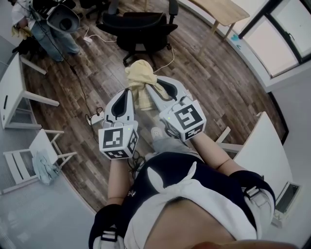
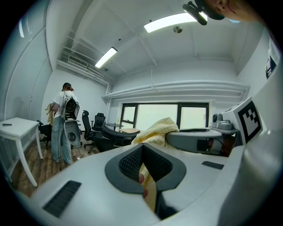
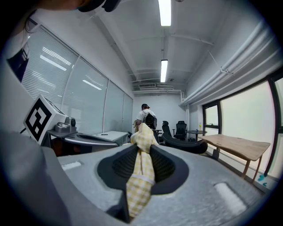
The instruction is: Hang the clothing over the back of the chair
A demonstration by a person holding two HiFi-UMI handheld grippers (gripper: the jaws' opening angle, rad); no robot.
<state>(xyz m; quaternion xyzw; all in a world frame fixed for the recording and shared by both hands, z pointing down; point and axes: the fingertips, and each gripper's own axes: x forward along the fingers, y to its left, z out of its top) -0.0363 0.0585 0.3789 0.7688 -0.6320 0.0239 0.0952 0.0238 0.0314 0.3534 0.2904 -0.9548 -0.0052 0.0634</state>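
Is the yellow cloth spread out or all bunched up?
Bunched up. The yellow cloth hangs crumpled, pinched by the left gripper and right gripper.

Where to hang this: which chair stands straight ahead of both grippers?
The black office chair, just beyond the yellow garment; the white chair sits off to the left.

Ceiling strip lights (image 3: 165,12) shine bright; fisheye corners fall dark.

- Left gripper (image 1: 127,93) — jaws clamped on the yellow cloth (image 1: 140,77), pointing nearly level.
- Right gripper (image 1: 156,88) — jaws pinching the same cloth, just beside the left.
- Both forearms extend forward.
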